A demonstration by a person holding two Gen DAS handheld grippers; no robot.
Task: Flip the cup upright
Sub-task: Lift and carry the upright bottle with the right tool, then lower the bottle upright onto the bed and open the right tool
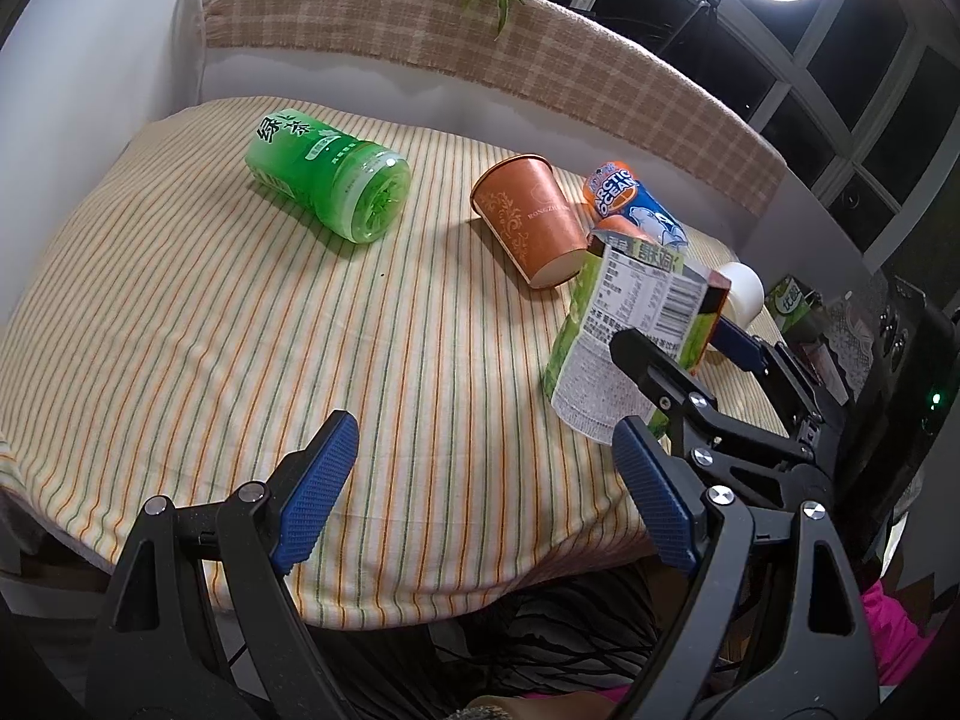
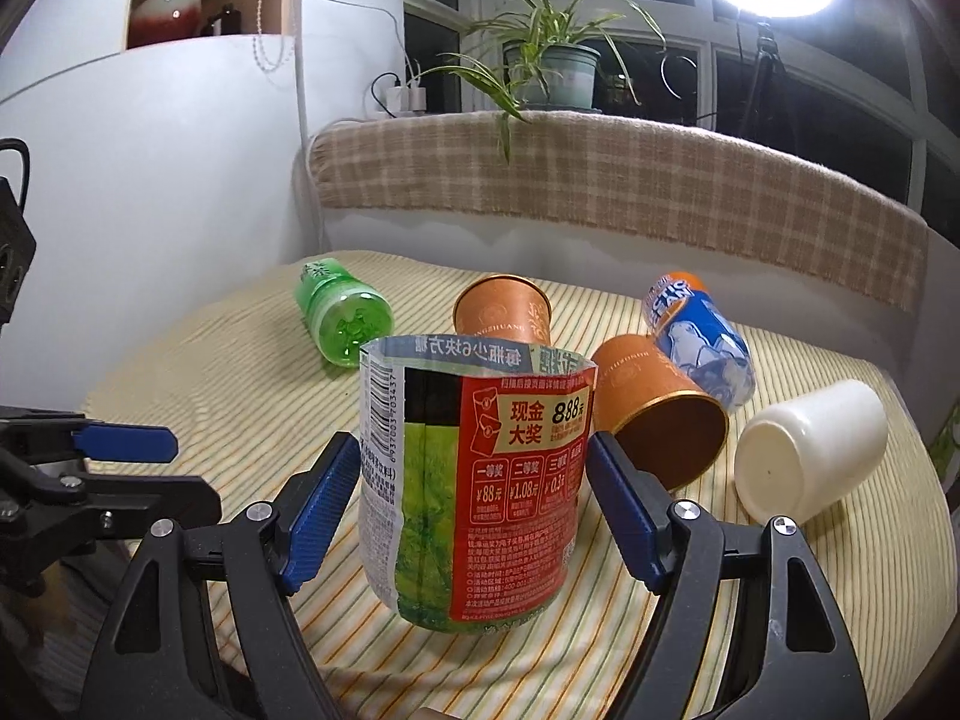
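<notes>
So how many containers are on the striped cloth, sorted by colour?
Green: 2, the lying green bottle cup and the upright cut label cup
Orange paper cups: 2, one and another
Blue and orange Arctic Ocean cup: 1
White cup: 1
Total: 6
</notes>
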